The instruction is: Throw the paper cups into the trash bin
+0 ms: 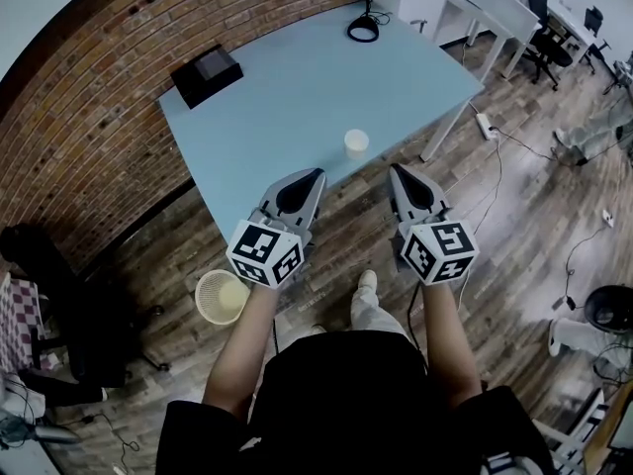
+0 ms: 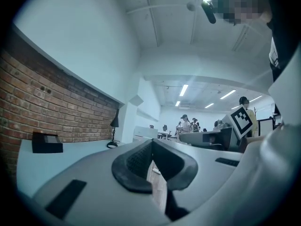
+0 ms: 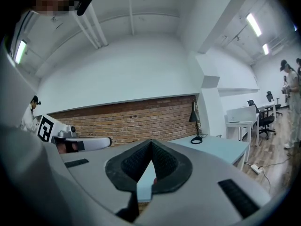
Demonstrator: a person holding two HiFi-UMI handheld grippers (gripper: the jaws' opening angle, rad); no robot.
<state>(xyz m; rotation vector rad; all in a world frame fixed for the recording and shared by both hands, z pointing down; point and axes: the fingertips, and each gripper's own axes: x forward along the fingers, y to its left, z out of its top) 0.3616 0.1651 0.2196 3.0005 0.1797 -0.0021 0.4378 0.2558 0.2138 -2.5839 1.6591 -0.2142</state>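
A single pale paper cup (image 1: pixel 356 143) stands upright near the front edge of the light blue table (image 1: pixel 287 97). On the floor to the lower left sits a cream mesh trash bin (image 1: pixel 203 290) with something pale inside it. My left gripper (image 1: pixel 315 176) is held over the table's front edge, just short and left of the cup, jaws shut and empty. My right gripper (image 1: pixel 398 171) hovers beside it, short and right of the cup, also shut with nothing in it. In the left gripper view the left gripper (image 2: pixel 152 142) shows its pads meeting; so does the right gripper (image 3: pixel 151 142) in its own view.
A black box (image 1: pixel 206 74) and a black desk lamp (image 1: pixel 364 8) stand at the table's far side by the brick wall. A dark chair (image 1: pixel 59 305) sits left of the bin. A power strip (image 1: pixel 485 125) and cables lie on the wooden floor at right, beyond them white desks.
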